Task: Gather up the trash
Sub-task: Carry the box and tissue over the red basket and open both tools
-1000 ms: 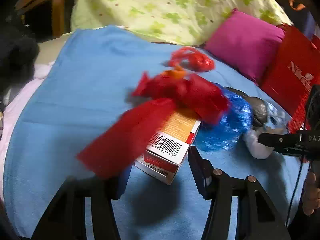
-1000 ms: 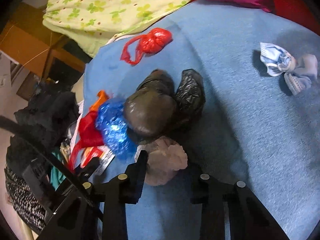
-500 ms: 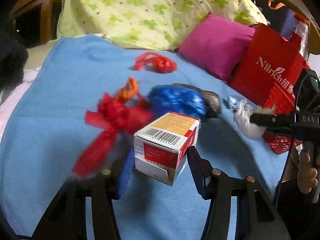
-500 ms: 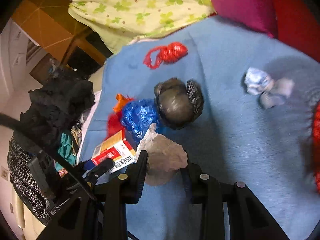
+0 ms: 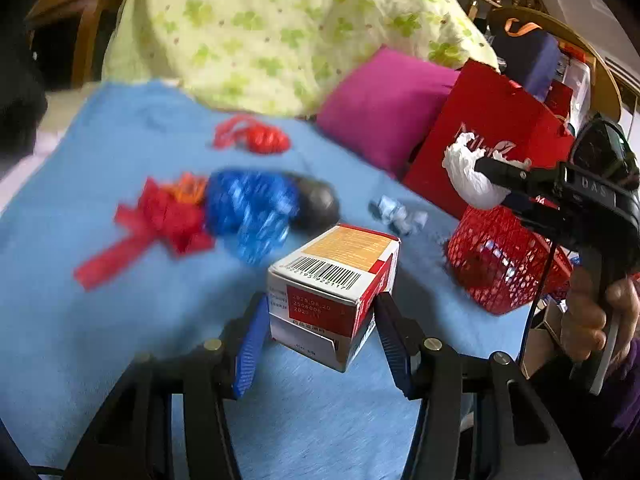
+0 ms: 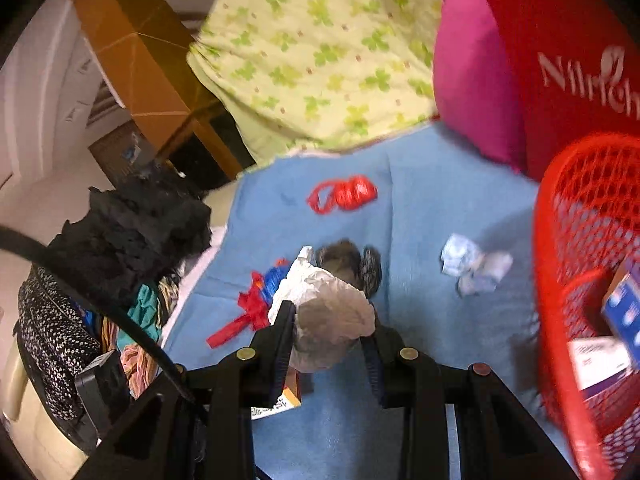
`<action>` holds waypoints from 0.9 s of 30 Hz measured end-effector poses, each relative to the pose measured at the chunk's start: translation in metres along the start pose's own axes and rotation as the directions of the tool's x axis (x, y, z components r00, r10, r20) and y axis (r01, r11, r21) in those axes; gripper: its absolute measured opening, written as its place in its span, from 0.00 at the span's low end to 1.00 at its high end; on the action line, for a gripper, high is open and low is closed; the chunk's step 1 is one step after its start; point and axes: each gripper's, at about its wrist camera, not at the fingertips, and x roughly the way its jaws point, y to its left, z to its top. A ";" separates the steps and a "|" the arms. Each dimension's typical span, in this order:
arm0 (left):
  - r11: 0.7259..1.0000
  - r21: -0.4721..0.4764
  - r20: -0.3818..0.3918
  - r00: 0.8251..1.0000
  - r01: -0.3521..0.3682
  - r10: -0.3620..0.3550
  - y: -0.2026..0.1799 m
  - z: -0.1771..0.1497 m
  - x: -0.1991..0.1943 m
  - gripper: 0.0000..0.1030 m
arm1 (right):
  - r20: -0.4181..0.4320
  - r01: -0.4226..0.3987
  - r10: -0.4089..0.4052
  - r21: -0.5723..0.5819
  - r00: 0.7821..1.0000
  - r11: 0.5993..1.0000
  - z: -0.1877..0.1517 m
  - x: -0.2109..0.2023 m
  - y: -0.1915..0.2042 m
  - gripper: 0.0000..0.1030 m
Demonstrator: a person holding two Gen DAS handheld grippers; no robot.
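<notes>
Left gripper (image 5: 318, 330) clamped across the sides of a small carton (image 5: 334, 290), held clear above the blue blanket (image 5: 120, 320). Carton looks light and stiff; side walls may cave if squeezed hard, so a grip near the closed end seems best. Right gripper (image 6: 330, 338) pinched on a crumpled white wad (image 6: 328, 312), soft and near weightless, close beside the red basket (image 6: 552, 280).

the left claw (image 5: 318, 332) is showing black angular arms, blue ribbed pads on its fingers (image 5: 249, 350) and brass-coloured screw heads at the joints. the right claw (image 6: 330, 338) is looking the same, with a black cable trailing off toward 9 o'clock. a purple sleeve (image 5: 628, 396) is covering the wrist behind the right hand (image 5: 600, 320), at 4 o'clock in the left view.
</notes>
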 end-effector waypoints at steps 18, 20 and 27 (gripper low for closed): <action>0.977 0.211 0.148 0.987 0.028 -0.060 -0.140 0.074 -0.012 0.54 | 0.275 0.078 -0.100 0.092 0.956 0.993 0.012 -0.107 -0.057 0.33; 0.975 0.216 0.139 0.987 0.052 -0.083 -0.153 0.079 -0.007 0.54 | 0.291 0.081 -0.113 0.118 0.950 0.990 0.012 -0.117 -0.068 0.33; 0.955 0.282 0.111 0.986 0.088 -0.124 -0.201 0.080 0.008 0.54 | 0.339 0.094 -0.160 0.204 0.927 0.974 0.008 -0.155 -0.107 0.33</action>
